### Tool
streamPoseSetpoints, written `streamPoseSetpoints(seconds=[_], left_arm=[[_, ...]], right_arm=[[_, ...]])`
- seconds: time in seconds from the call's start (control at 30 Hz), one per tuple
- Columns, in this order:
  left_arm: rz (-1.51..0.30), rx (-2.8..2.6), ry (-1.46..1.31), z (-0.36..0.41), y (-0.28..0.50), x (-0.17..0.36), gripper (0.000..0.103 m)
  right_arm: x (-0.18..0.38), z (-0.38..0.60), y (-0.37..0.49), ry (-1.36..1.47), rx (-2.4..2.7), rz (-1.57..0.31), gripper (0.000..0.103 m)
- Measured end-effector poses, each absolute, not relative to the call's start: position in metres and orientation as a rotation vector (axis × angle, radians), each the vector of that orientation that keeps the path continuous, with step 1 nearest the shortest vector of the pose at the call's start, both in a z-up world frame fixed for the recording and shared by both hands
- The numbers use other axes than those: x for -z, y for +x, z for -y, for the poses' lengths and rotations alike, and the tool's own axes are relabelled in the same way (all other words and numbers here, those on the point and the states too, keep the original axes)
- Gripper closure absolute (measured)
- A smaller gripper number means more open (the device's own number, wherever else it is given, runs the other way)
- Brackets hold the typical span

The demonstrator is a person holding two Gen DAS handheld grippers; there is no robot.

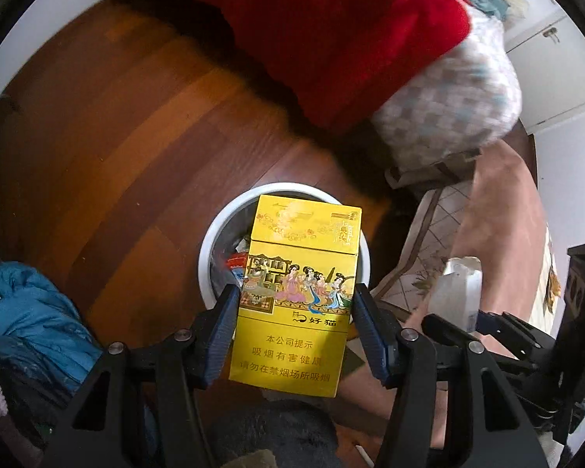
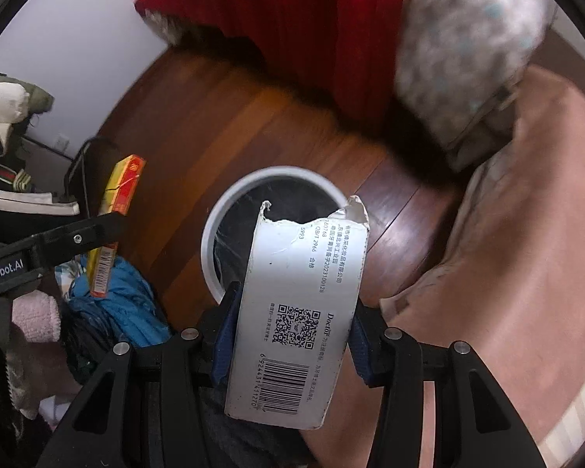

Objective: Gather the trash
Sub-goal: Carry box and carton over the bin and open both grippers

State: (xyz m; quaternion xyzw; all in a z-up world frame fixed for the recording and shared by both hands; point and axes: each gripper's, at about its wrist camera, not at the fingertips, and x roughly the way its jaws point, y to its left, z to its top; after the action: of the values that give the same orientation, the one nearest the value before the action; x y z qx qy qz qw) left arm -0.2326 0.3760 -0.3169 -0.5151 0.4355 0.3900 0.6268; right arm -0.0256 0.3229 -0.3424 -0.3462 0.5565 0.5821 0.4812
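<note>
Left claw (image 1: 294, 304) of mine clamps a yellow cardboard cigarette pack (image 1: 298, 296), long axis running away from me, lid end over the round white plastic bin (image 1: 210, 241); right claw (image 2: 292, 312) clamps a torn white cardboard carton (image 2: 300, 308), ragged end pointing binward. Both collected, I judge; neither dropped yet.

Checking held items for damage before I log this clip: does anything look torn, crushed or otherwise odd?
Yes. The white carton in the right gripper has a ragged, torn-open top edge. The yellow cigarette pack in the left gripper looks intact. Both sit above the white bin.
</note>
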Motion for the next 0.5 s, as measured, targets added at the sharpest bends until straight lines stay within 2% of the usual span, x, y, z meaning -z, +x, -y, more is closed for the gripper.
streamPoseSetpoints(seconds=[0.07,0.1,0.13,0.17,0.23,0.27,0.3,0.33,0.37,0.5], left_arm=[[-1.007,-0.902,-1.219,-0.384,-0.231,0.326,0.044],[-1.007,-0.904,-1.233,-0.387,-0.232,0.33,0.028],[-1.013,-0.914,-1.244,-0.39,-0.232,0.335,0.005],[-1.015,-0.921,-1.252,-0.392,-0.236,0.338,0.0],[-1.012,-0.931,-1.263,-0.395,-0.243,0.341,0.0],[-1.013,-0.94,-1.264,-0.394,-0.244,0.343,0.0],[-1.013,-0.945,-1.262,-0.395,-0.248,0.342,0.0],[-1.013,-0.956,-1.257,-0.394,-0.251,0.343,0.0],[-1.011,-0.967,-1.252,-0.391,-0.256,0.342,0.0],[-1.018,-1.065,-1.186,-0.378,-0.267,0.34,0.0]], right_arm=[[0.361,-0.337,-0.03,-0.876,-1.407,-1.39,0.052],[0.371,-0.343,-0.031,-0.885,-1.395,-1.409,0.052],[0.379,-0.35,-0.03,-0.891,-1.387,-1.425,0.051],[0.386,-0.356,-0.028,-0.906,-1.385,-1.443,0.051],[0.402,-0.368,-0.028,-0.896,-1.371,-1.491,0.05],[0.407,-0.373,-0.03,-0.901,-1.368,-1.497,0.042],[0.413,-0.377,-0.03,-0.911,-1.364,-1.504,0.033],[0.418,-0.378,-0.03,-0.916,-1.358,-1.512,0.014],[0.422,-0.379,-0.029,-0.917,-1.354,-1.519,0.004],[0.433,-0.377,-0.023,-0.95,-1.309,-1.506,0.0]])
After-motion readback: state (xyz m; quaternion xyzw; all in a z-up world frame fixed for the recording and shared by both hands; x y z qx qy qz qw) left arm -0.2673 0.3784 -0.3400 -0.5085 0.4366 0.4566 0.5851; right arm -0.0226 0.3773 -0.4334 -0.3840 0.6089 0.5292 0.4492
